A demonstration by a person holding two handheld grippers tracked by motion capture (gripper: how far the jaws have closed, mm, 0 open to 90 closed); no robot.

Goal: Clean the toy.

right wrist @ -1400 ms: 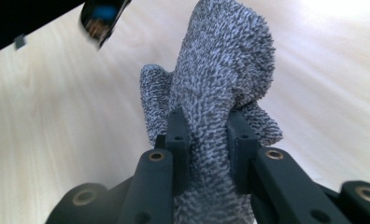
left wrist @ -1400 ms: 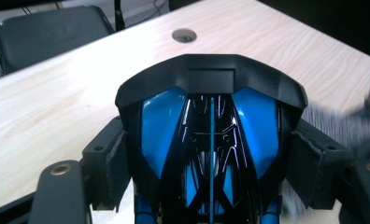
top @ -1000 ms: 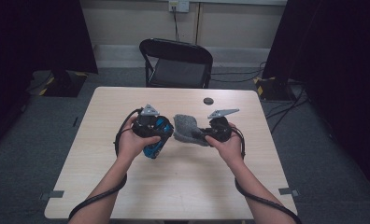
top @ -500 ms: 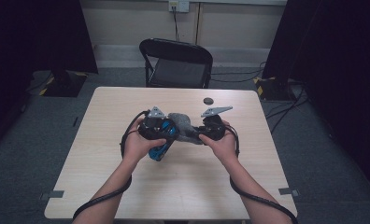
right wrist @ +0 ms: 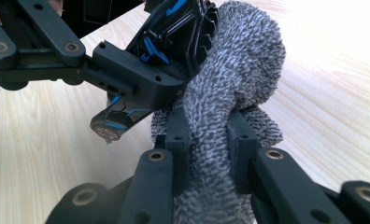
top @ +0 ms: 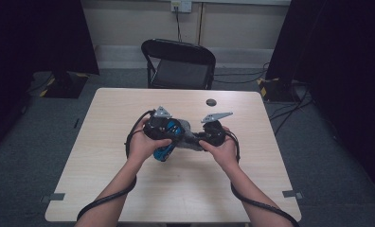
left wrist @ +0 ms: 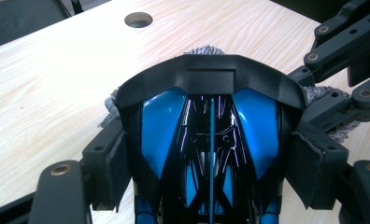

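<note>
Left gripper [top: 163, 126] clamps the blue toy car [left wrist: 210, 135]; right gripper [top: 205, 137] pinches grey cloth [right wrist: 220, 93] against it; wiping apparently underway, unfinished.

Black folding chair [top: 178, 64] behind light wood table [top: 105, 189]; grey carpet [top: 29, 156]; dark curtains [top: 39, 38] flank pale wall [top: 129, 21].

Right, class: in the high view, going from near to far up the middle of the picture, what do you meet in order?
Table's near edge → blue and black toy car held in the left gripper → round hole in the table → black folding chair → wall socket.
</note>
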